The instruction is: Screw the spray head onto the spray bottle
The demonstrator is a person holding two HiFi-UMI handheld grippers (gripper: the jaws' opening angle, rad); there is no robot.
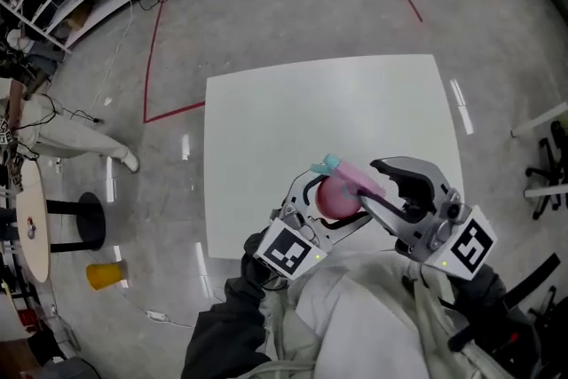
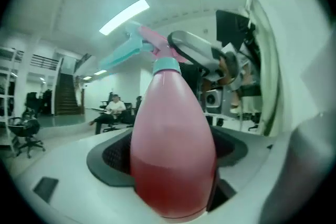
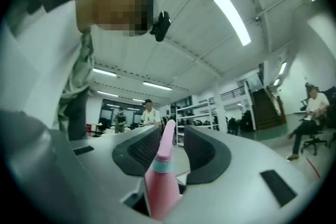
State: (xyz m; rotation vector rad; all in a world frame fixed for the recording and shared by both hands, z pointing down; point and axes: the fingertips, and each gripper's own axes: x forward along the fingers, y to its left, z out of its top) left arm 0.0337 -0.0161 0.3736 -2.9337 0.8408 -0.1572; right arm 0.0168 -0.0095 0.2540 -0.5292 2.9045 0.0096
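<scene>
Two tools: left tool (image 2: 171, 159) clamps the spray bottle (image 1: 336, 199), right tool (image 3: 172, 151) stands slightly open around its spray head (image 1: 352, 177).

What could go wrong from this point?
The left hand-held gripper alone holds the spray bottle above the table; a slip would likely drop it. A gap shows beside the spray head between the jaws of the right hand-held gripper, so the next twist may slip instead of tightening.
</scene>
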